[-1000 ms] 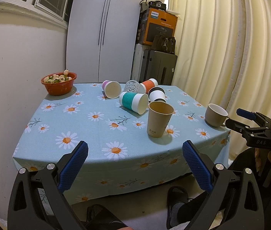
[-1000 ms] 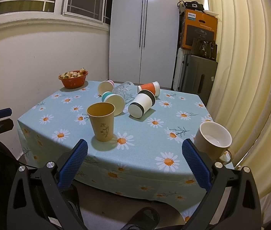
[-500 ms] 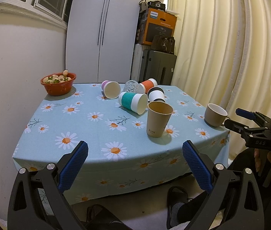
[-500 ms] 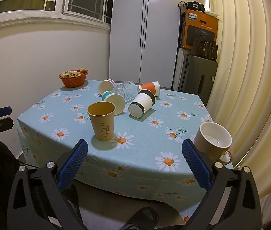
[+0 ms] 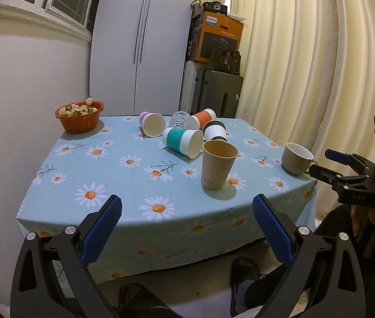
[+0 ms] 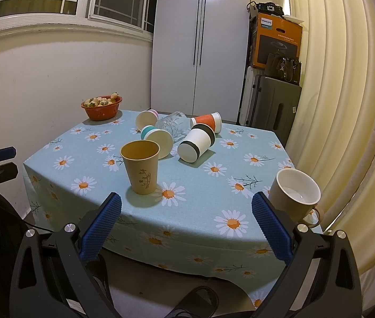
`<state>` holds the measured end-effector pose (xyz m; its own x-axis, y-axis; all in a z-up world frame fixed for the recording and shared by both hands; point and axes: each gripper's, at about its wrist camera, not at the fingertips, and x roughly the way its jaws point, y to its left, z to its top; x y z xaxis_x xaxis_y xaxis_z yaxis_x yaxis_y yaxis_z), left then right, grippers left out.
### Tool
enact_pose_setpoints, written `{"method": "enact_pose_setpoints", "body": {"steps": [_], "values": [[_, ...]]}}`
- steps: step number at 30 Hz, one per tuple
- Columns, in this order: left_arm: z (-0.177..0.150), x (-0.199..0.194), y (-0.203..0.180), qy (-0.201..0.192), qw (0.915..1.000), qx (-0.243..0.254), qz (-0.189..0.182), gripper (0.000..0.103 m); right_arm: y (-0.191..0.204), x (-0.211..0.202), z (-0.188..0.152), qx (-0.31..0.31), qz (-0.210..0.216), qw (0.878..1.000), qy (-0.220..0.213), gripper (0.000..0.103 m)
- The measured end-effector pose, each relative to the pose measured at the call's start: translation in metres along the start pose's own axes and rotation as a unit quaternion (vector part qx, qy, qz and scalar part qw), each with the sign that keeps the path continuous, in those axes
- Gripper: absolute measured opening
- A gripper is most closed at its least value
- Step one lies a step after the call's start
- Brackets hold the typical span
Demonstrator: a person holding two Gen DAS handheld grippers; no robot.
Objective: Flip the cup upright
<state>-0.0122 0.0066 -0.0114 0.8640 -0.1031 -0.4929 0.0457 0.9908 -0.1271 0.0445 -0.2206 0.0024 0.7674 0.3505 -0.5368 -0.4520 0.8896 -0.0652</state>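
Observation:
Several cups lie on their sides at the far middle of the daisy tablecloth (image 5: 123, 185): a teal-sleeved cup (image 5: 183, 142) (image 6: 157, 138), a black-banded white cup (image 5: 215, 131) (image 6: 196, 143), an orange cup (image 5: 203, 118) (image 6: 208, 121), a pink cup (image 5: 152, 124) (image 6: 147, 118) and a clear glass (image 5: 180, 119) (image 6: 172, 127). A brown paper cup (image 5: 217, 168) (image 6: 141, 167) and a beige mug (image 5: 296, 157) (image 6: 294, 196) stand upright. My left gripper (image 5: 187, 232) and my right gripper (image 6: 186, 229) are open, empty, and held off the table's near edge.
A red bowl of fruit (image 5: 80, 116) (image 6: 102, 107) sits at the far left corner. A white wall is on the left, curtains (image 6: 346, 106) on the right, a wardrobe, suitcase and boxes behind. The right gripper shows in the left wrist view (image 5: 357, 182).
Both grippers have drifted slightly; the table scene is unchanged.

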Motion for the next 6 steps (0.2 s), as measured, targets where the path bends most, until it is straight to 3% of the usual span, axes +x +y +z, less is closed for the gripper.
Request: {"method": "enact_pose_setpoints", "body": {"steps": [6], "values": [[0.0004, -0.0002, 0.0003, 0.000, 1.0000, 0.000, 0.001, 0.096, -0.0003, -0.0001, -0.0003, -0.002, 0.000, 1.000, 0.000, 0.098]]}}
